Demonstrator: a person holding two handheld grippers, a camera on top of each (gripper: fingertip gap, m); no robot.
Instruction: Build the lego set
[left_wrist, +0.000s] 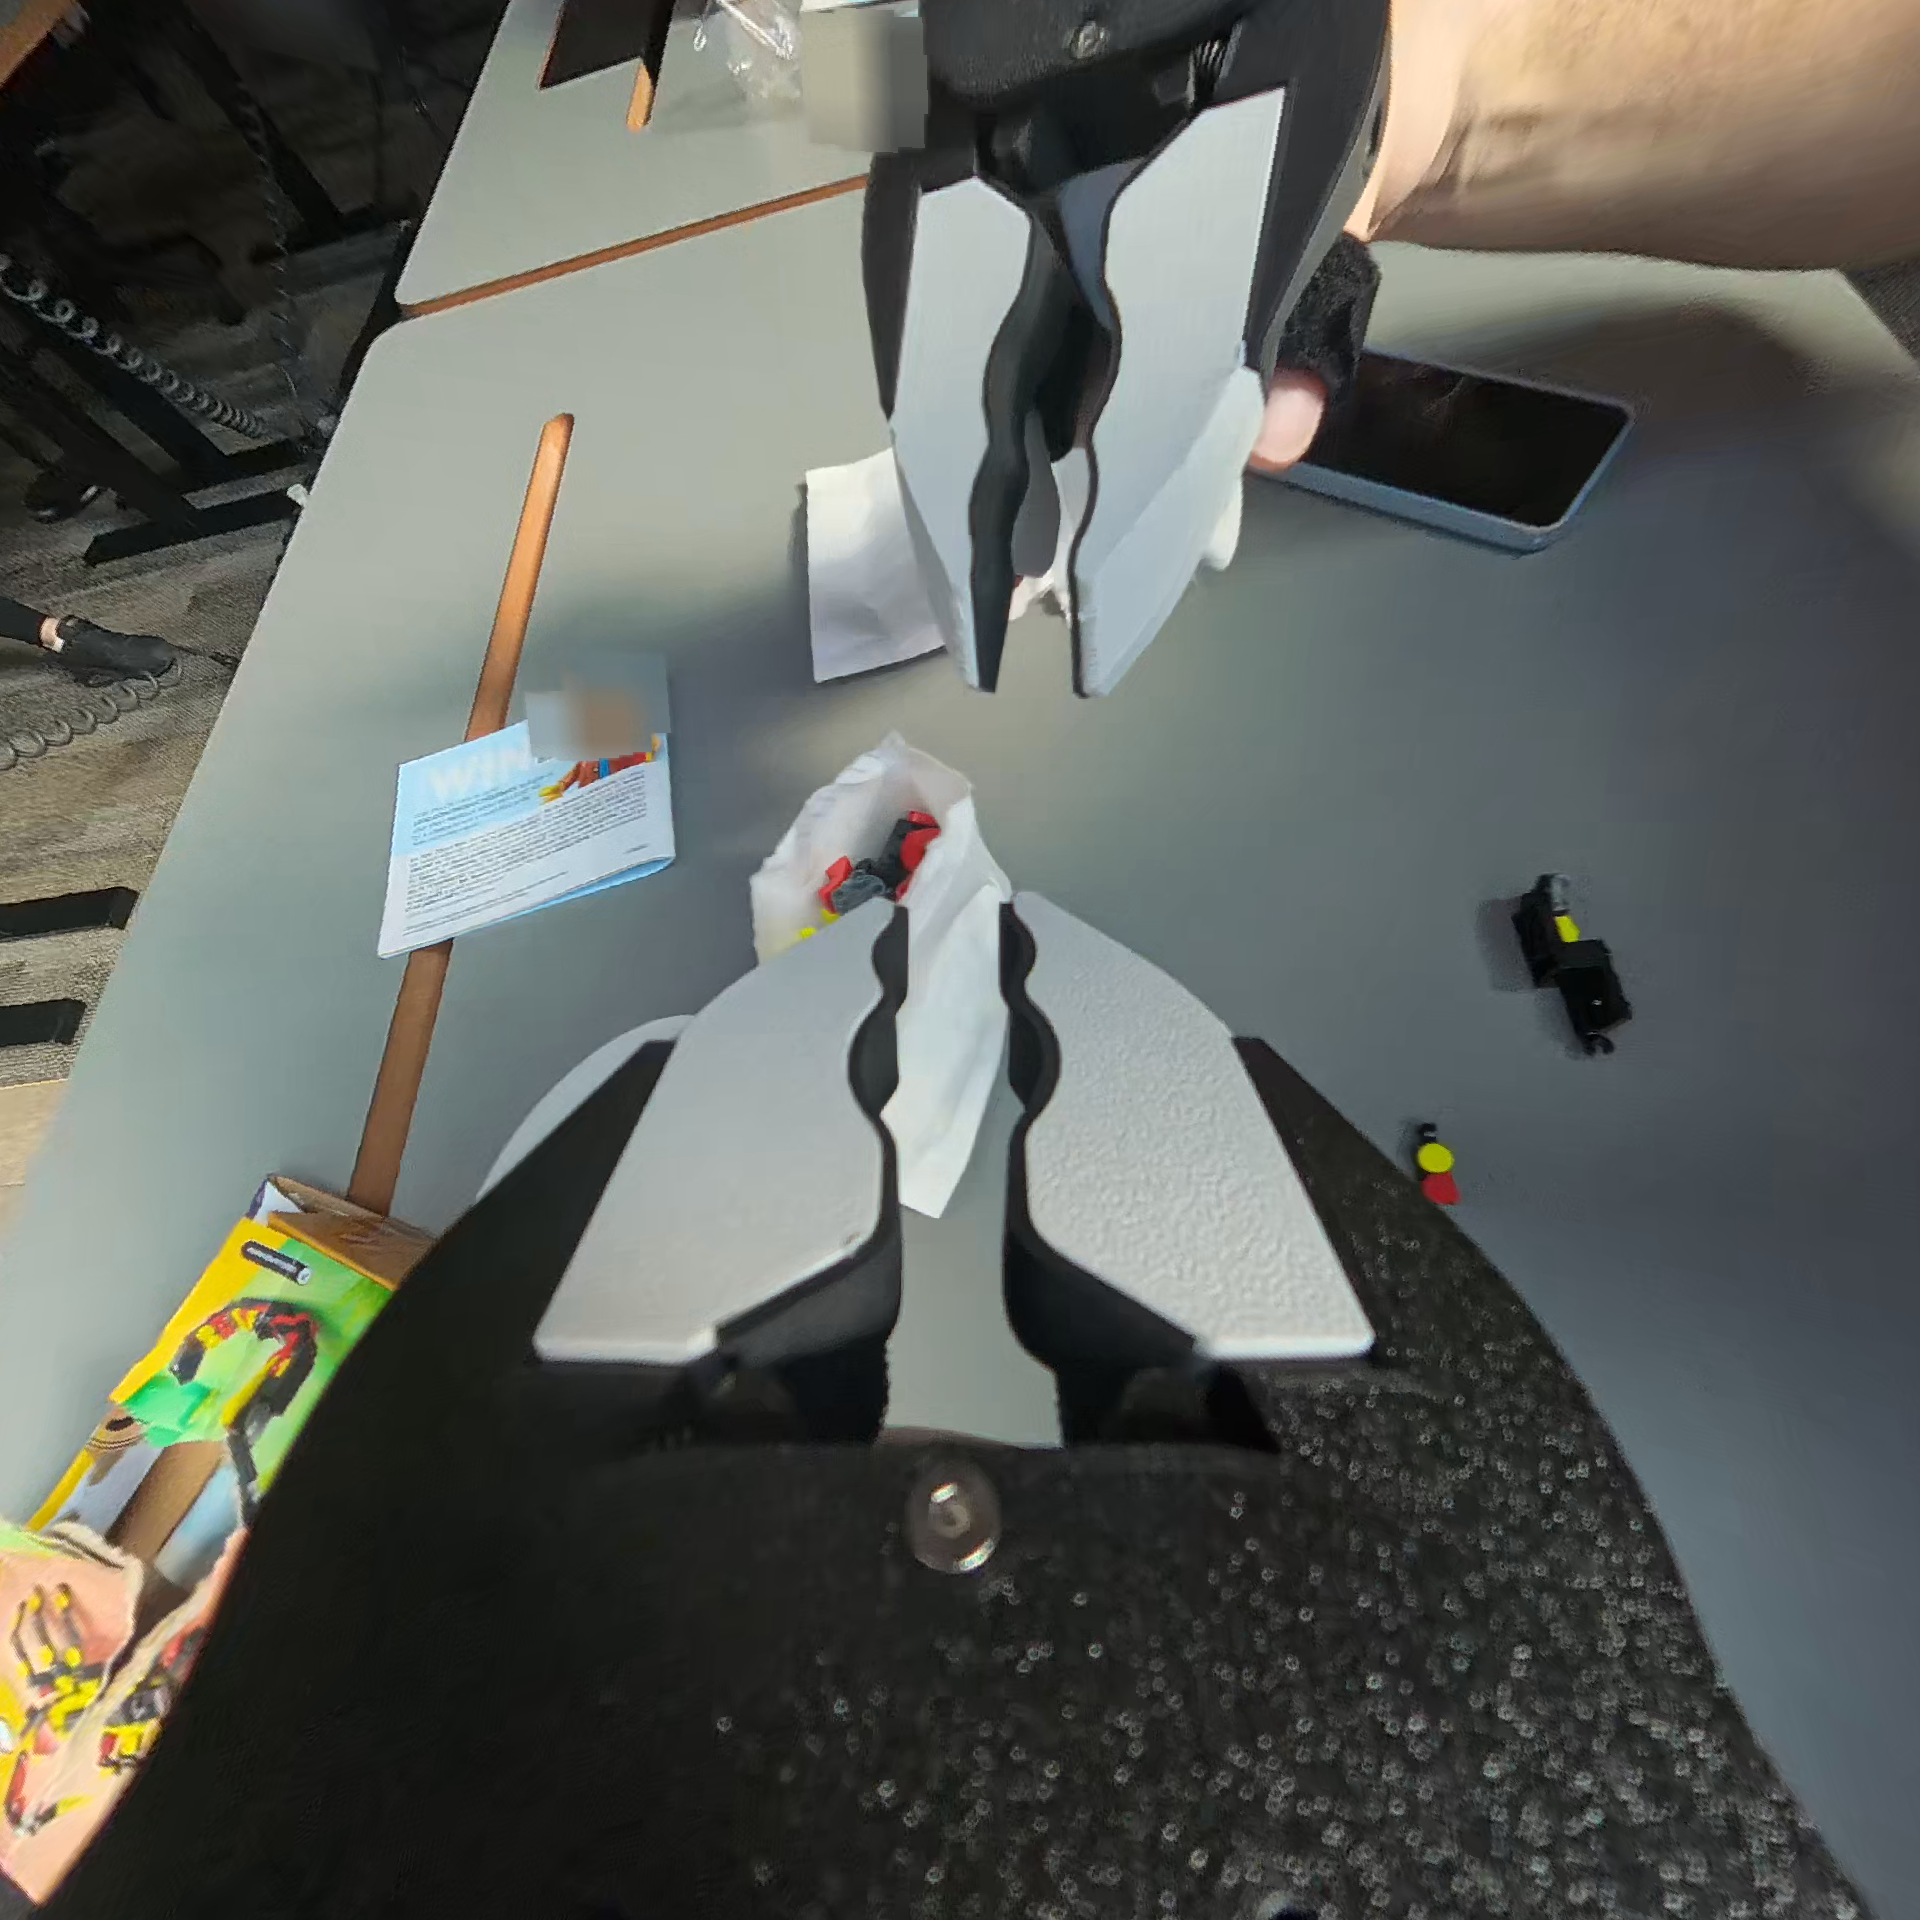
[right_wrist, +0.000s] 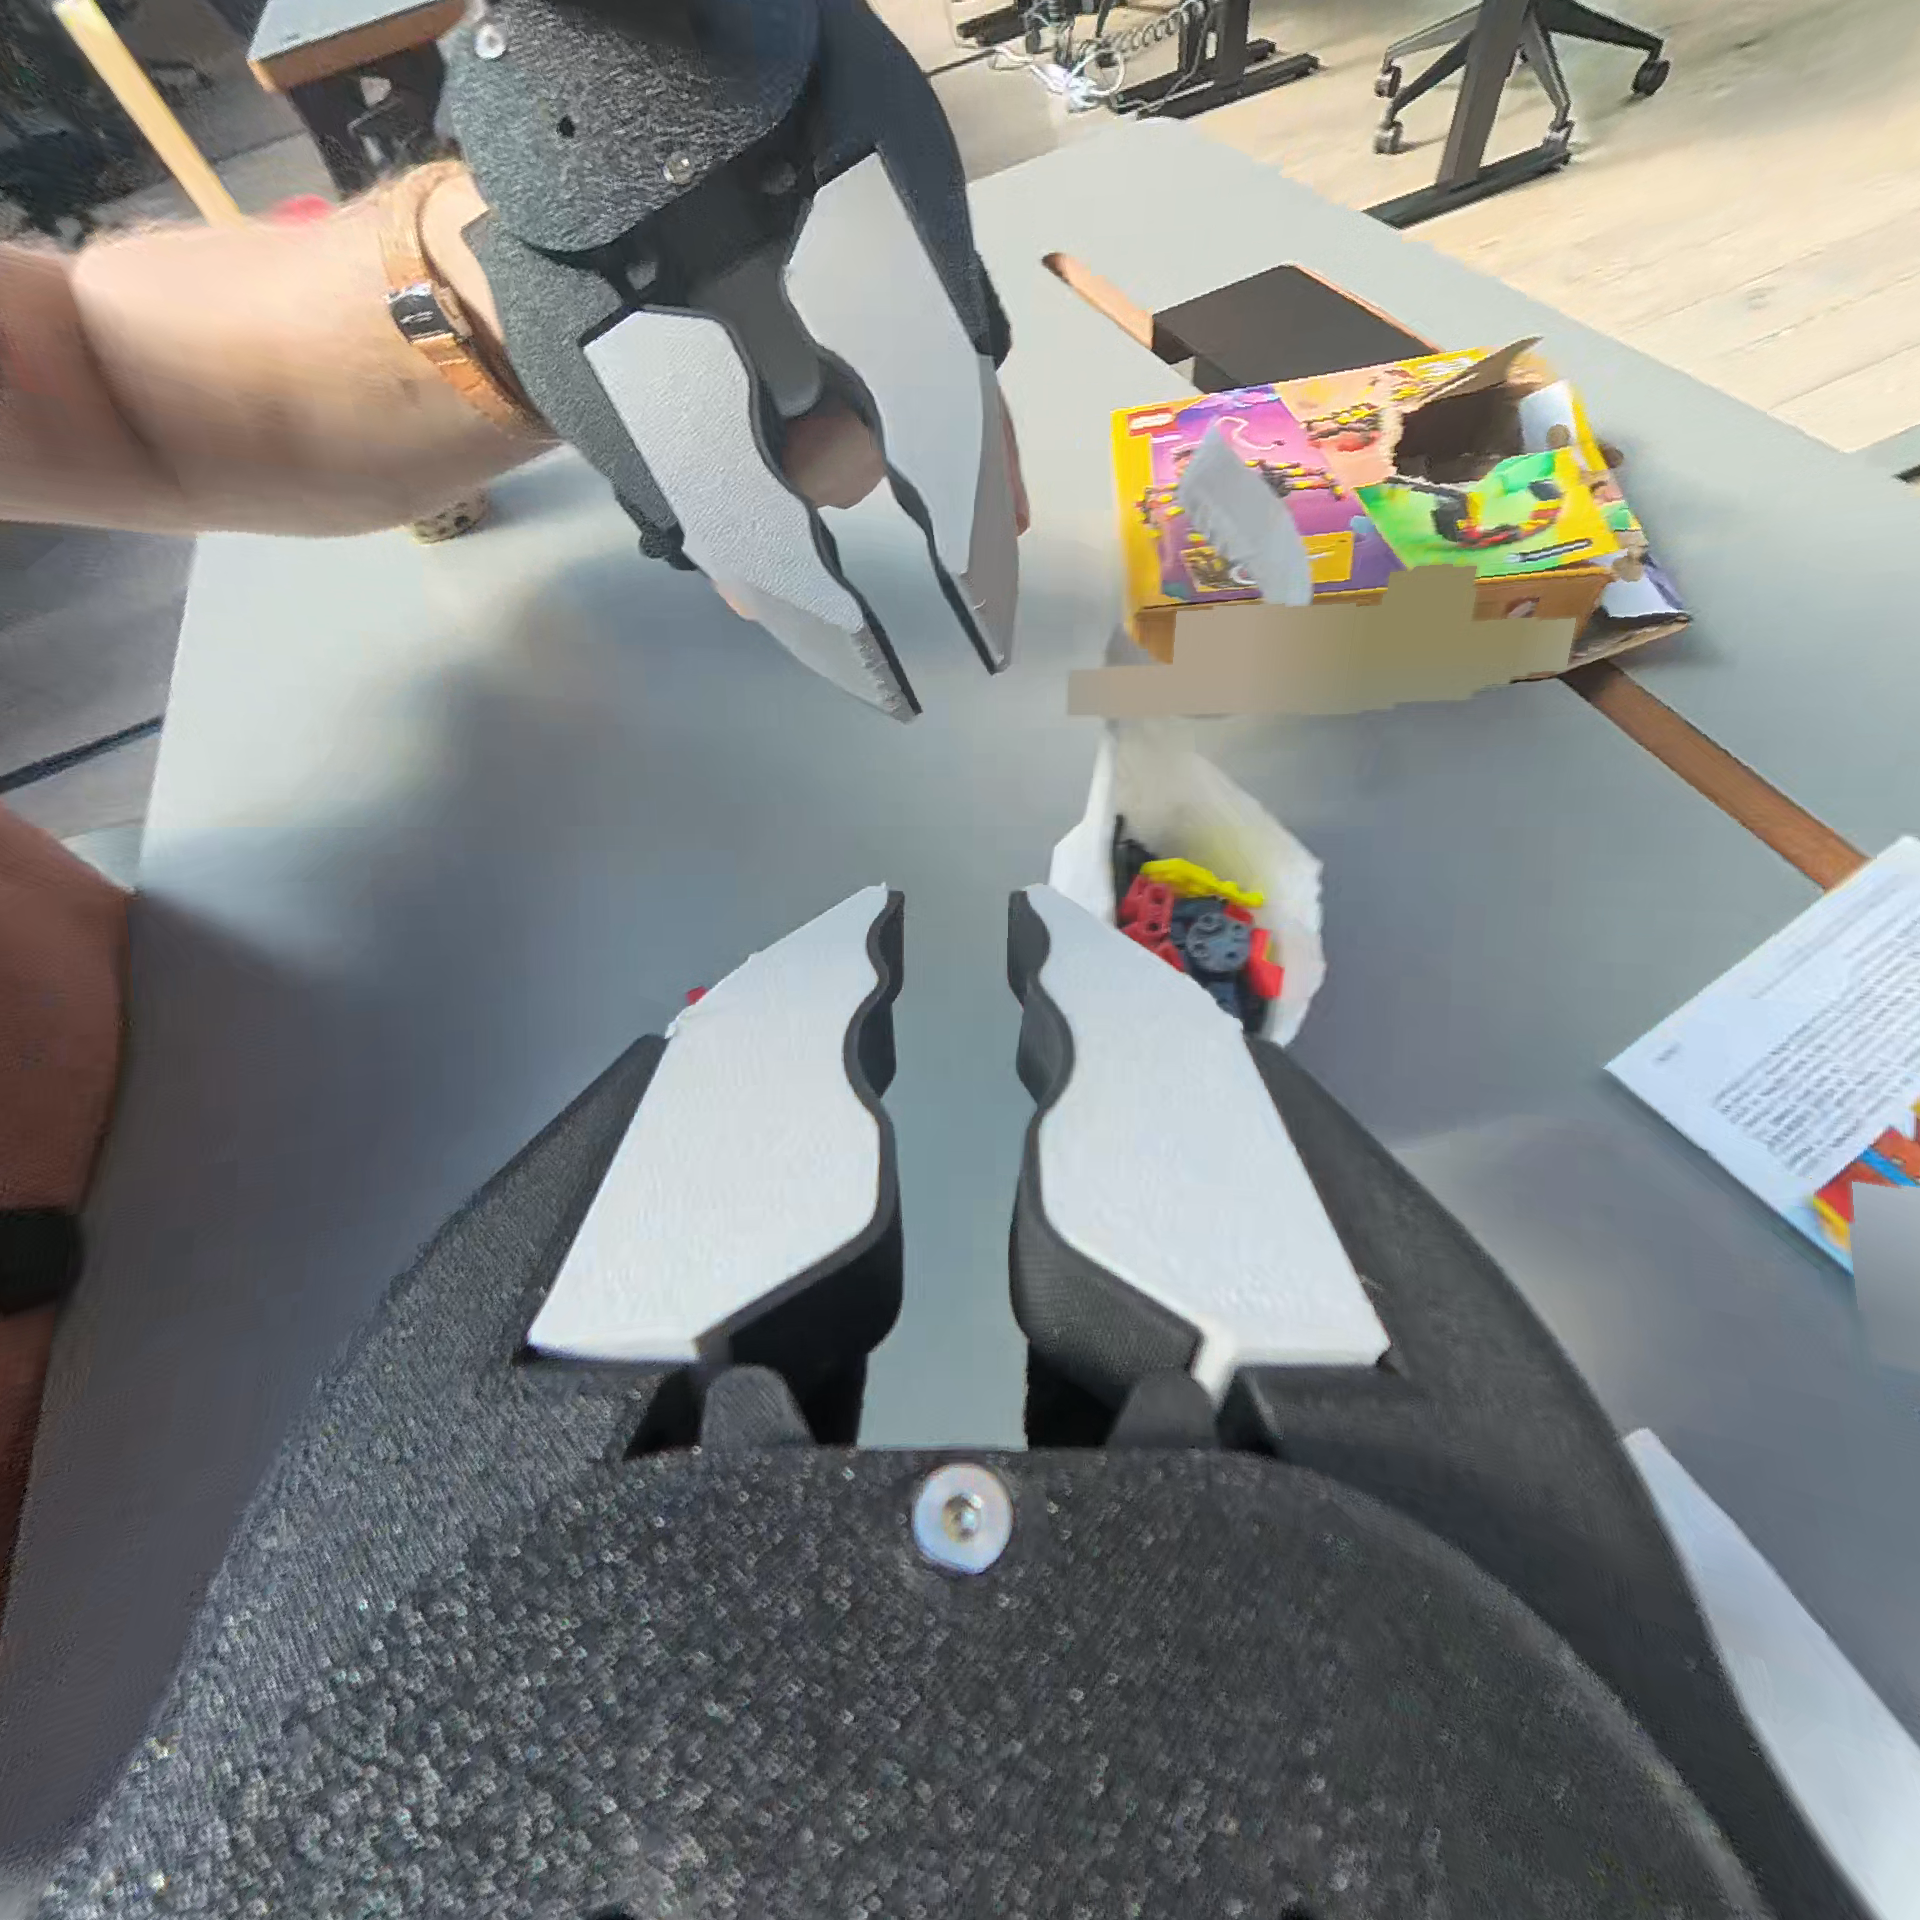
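A grey table (left_wrist: 1351, 727) is seen beneath both claws. The yellow set box (right_wrist: 1351, 520), torn open, is seen beyond the right gripper (right_wrist: 956, 904) and to its right; in the left wrist view it lies low beside the left gripper (left_wrist: 951, 914), on its left. A dark phone (left_wrist: 1455, 457) lies far ahead of the left gripper, behind the right one. A printed leaflet (left_wrist: 530, 842) is placed ahead and left of the left gripper. A torn white paper bag (left_wrist: 935, 997) holding red, yellow and grey bricks (right_wrist: 1195, 935) is seen between the left gripper's fingertips, though contact cannot be told; it lies just right of the right gripper's tip. Both claws are held narrowly parted, nothing gripped. A small black assembly (left_wrist: 1569, 961) and a red-and-yellow piece (left_wrist: 1437, 1164) lie well to the left gripper's right.
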